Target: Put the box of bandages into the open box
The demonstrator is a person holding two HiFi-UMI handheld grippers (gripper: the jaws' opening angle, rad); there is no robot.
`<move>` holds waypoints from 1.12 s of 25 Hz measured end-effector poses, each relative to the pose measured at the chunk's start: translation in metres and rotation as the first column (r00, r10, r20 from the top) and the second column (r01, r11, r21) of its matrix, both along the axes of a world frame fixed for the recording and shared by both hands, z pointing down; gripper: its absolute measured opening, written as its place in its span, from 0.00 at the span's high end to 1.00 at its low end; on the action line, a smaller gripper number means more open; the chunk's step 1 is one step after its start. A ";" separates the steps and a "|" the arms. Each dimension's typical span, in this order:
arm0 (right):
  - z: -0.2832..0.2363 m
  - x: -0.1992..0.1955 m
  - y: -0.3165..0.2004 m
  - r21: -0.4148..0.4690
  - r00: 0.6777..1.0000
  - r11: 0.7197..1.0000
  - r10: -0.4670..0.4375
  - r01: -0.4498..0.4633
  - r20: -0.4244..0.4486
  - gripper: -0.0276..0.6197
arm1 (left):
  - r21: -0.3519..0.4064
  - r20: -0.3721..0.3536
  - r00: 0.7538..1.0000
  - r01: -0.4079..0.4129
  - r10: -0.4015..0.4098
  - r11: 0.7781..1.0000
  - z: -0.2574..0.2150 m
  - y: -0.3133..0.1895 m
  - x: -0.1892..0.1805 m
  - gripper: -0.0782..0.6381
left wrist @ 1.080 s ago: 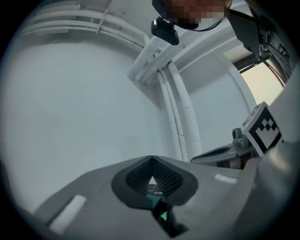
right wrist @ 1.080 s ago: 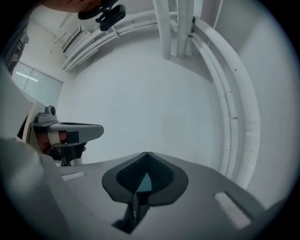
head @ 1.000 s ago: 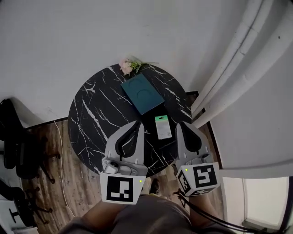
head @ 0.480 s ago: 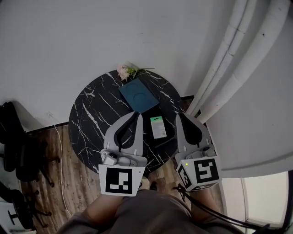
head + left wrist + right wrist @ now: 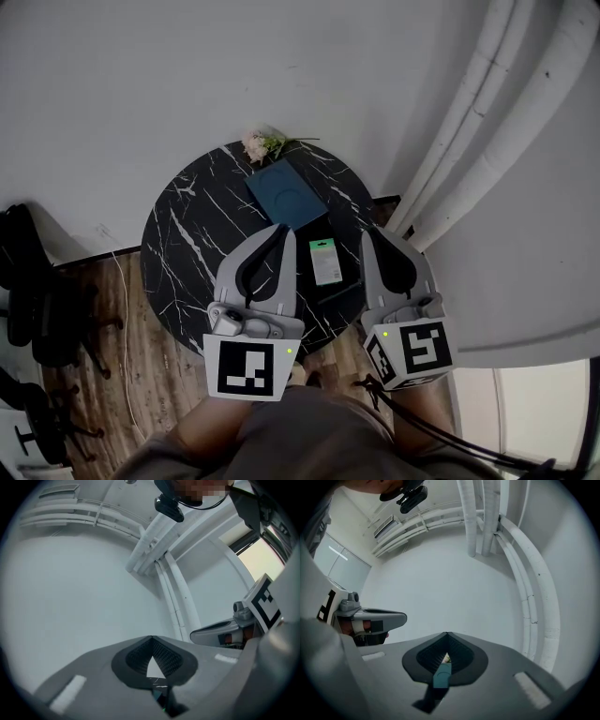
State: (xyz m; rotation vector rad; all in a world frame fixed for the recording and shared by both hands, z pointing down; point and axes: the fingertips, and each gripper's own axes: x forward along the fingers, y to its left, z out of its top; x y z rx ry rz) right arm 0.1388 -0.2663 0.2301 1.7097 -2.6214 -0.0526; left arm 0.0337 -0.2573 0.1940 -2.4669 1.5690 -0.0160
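Left gripper [image 5: 280,231] and right gripper [image 5: 368,232] hover over the bench [image 5: 187,234], jaws closed and empty. The bandage box [image 5: 325,261] lies there near a teal box [image 5: 286,192]

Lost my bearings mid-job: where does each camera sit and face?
Head view: on the person's head, looking steeply down on the round table, left tongs, right tongs and the person's arms.
Left gripper view: on the left tongs, facing a white wall with pipes; its shut tips show.
Right gripper view: on the right tongs, facing that wall; shut tips show.
Shared: each gripper view shows the other tongs.
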 end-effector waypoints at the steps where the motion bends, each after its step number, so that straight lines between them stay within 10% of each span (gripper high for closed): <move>1: 0.000 0.000 -0.001 -0.001 1.000 1.000 0.000 0.000 0.001 0.92 | -0.001 0.002 1.000 0.000 0.000 1.000 0.000 -0.001 0.000 0.89; 28: 0.009 -0.001 -0.006 -0.013 1.000 1.000 0.011 -0.011 0.013 0.92 | -0.008 0.021 1.000 0.000 0.000 1.000 0.006 -0.005 -0.002 0.89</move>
